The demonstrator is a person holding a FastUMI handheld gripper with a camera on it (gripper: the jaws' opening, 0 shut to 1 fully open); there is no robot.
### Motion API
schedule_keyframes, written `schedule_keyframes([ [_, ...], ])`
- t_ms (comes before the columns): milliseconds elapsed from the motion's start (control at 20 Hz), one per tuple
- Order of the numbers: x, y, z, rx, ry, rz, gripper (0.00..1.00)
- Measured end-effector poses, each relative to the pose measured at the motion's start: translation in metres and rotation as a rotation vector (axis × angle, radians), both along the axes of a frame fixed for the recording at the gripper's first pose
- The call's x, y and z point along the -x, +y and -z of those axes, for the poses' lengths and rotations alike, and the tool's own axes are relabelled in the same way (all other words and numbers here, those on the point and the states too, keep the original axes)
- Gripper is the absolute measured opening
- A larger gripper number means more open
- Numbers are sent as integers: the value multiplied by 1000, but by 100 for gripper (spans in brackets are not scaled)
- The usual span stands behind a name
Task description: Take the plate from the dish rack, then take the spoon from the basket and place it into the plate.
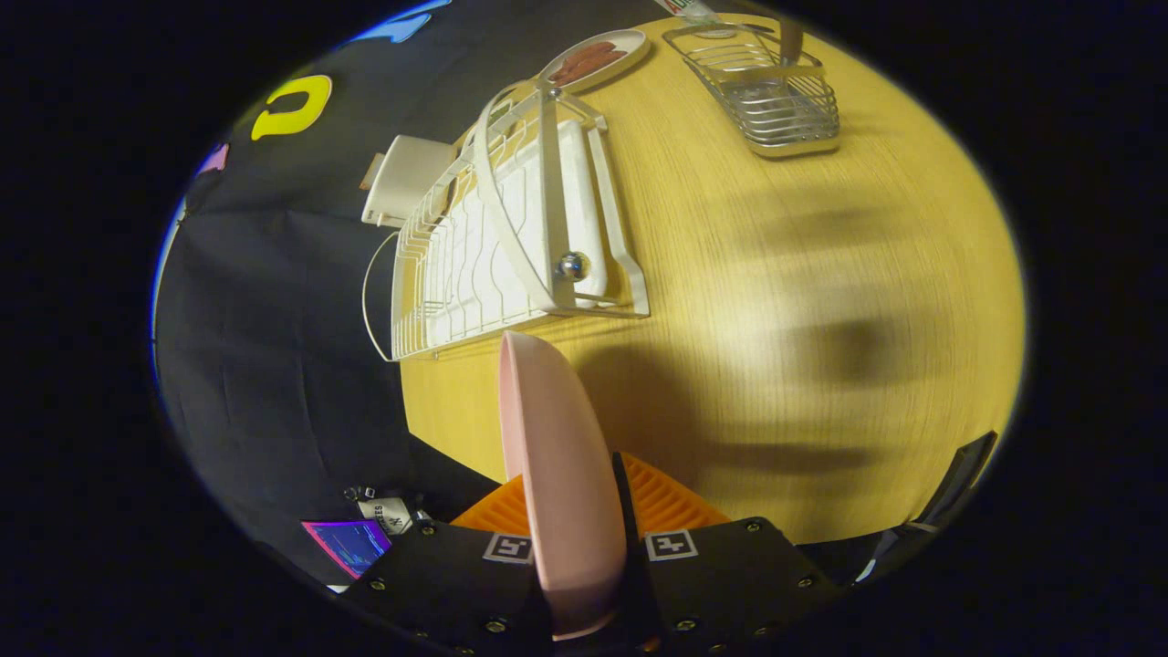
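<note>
A pink plate [557,474] stands on edge between my two orange fingers [662,497], which press on it from both sides, so my gripper [575,511] is shut on the plate. It hangs above the wooden table [803,347], just short of the white wire dish rack [511,237]. Beyond the rack, a metal wire basket [766,91] stands on the table, with the spoon's handle [789,41] sticking up out of it.
A second plate [593,59] with brownish-red food lies past the rack's far end. A white box [406,178] sits behind the rack at the table's edge. Broad bare table stretches between the rack and the basket. A small lit screen [351,543] shows below the table.
</note>
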State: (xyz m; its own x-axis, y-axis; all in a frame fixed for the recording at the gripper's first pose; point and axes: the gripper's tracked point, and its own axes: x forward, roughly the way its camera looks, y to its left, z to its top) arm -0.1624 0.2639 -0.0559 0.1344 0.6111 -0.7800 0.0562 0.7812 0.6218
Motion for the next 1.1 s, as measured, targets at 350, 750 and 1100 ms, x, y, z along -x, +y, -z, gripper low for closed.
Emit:
schedule_keyframes([
  [350, -4, 21, 22, -23, -17, 24, 29],
  [750, -12, 6, 31, 28, -33, 59, 55],
  [1100, -18, -12, 10, 2, -104, 111, 57],
])
